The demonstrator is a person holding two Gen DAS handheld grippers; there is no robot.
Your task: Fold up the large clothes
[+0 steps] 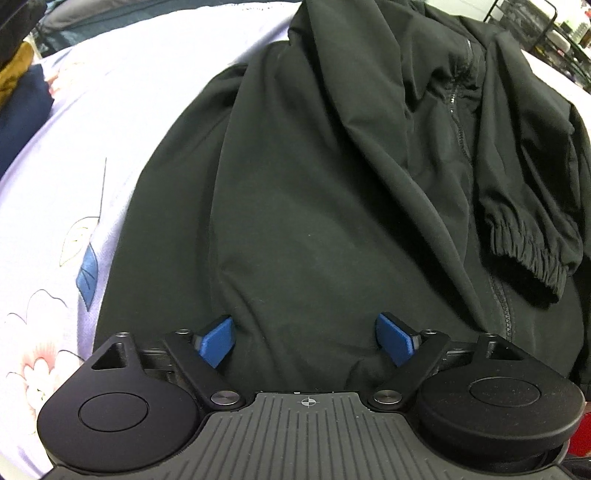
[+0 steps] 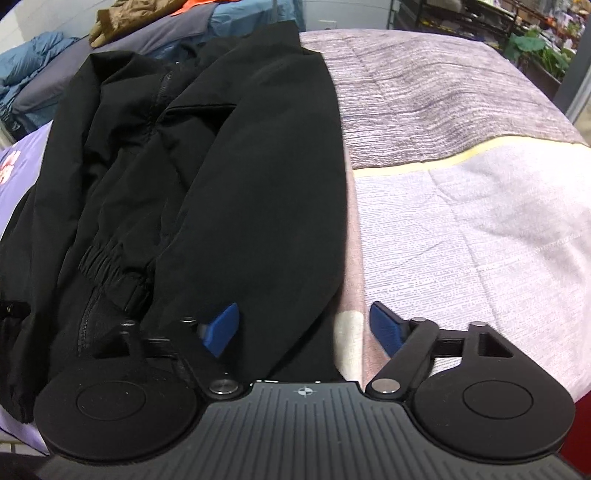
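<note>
A black zip-up jacket (image 1: 314,177) lies spread on a bed, its sleeves folded in over the body. One elastic cuff (image 1: 528,258) rests by the zipper (image 1: 460,129). My left gripper (image 1: 306,339) points down over the jacket's lower left part, jaws wide, blue pads (image 1: 218,341) apart with flat fabric under them. In the right wrist view the jacket (image 2: 240,184) fills the left half and a cuff (image 2: 107,266) lies at lower left. My right gripper (image 2: 303,328) stands open over the jacket's right hem edge; one pad (image 2: 221,328) is over cloth, the other over the bedspread.
A pale lilac floral bedspread (image 1: 85,155) covers the bed, with a striped grey-pink section (image 2: 461,122) to the jacket's right. Other clothes are piled at the back (image 2: 155,22) and at the left edge (image 1: 18,110). Metal racks (image 1: 535,29) stand behind.
</note>
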